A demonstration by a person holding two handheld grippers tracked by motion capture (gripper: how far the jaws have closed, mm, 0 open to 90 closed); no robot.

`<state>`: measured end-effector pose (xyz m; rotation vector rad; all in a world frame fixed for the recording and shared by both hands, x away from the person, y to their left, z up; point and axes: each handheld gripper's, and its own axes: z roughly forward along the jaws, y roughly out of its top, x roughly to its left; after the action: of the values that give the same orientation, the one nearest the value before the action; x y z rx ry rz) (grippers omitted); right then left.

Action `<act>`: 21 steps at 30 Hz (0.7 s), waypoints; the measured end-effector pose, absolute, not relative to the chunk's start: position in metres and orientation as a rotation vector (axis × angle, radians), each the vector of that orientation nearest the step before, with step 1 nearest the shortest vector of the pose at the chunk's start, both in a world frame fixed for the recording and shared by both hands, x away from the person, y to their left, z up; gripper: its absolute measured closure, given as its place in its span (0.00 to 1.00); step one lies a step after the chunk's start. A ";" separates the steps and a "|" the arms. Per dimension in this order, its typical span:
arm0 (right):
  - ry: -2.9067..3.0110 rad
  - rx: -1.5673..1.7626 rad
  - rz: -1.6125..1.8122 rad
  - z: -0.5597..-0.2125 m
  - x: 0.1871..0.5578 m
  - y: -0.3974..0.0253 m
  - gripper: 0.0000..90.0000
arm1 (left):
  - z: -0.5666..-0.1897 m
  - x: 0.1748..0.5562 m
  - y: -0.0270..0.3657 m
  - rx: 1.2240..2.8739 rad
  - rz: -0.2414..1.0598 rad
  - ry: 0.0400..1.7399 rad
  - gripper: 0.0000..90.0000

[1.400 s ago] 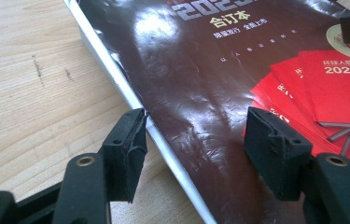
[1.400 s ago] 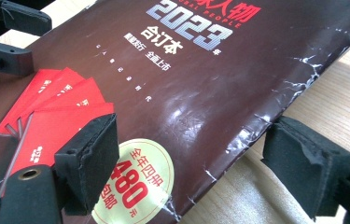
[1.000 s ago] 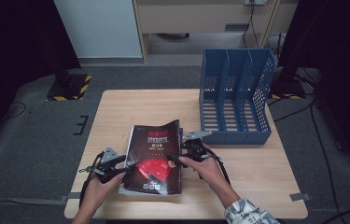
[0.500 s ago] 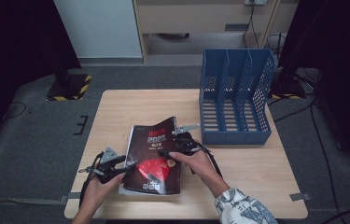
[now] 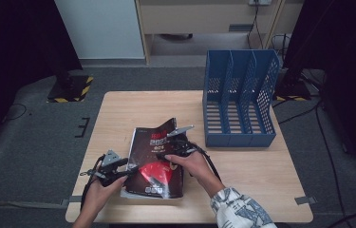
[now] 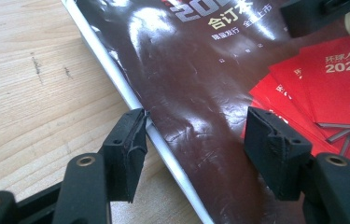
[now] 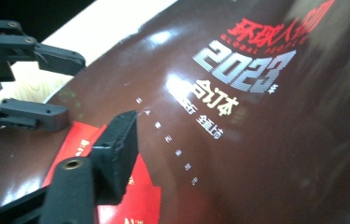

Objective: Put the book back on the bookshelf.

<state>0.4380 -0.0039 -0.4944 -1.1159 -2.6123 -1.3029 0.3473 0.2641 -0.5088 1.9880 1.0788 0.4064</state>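
1. High view: a glossy dark-brown magazine with red booklets printed on its cover [image 5: 159, 161] is lying on the light wooden bench [image 5: 133, 109], near the blue plastic file rack [image 5: 239, 99].
2. Left tongs [image 6: 193, 140] are gaping, straddling the magazine's left edge.
3. Right tongs [image 5: 168, 151] are lying over its lifted cover; I cannot tell their grip.

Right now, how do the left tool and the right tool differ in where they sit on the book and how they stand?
The left tool sits at the book's left edge, its jaws open astride that edge; the right tool is over the cover's upper right part. Whether the right tool is open or shut cannot be told; the left tool is plainly open. Both are hand-held, at the same dark book.
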 end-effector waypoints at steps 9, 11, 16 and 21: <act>-2.645 -1.180 -1.335 -0.495 0.439 -0.008 0.82 | -0.508 0.353 0.263 2.002 0.388 1.059 0.42; -2.640 -1.170 -1.377 -0.491 0.438 -0.010 0.87 | -0.506 0.355 0.262 2.001 0.389 1.057 0.40; -2.649 -1.136 -1.438 -0.484 0.436 -0.012 0.90 | -0.501 0.362 0.260 1.970 0.414 1.040 0.34; -2.677 -1.092 -1.582 -0.469 0.433 -0.019 0.93 | -0.501 0.371 0.256 1.964 0.410 1.028 0.27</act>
<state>0.4327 -0.0194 -0.4692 -1.0925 -2.6771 -1.5820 0.3713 0.2558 -0.5009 1.9637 1.0277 0.4105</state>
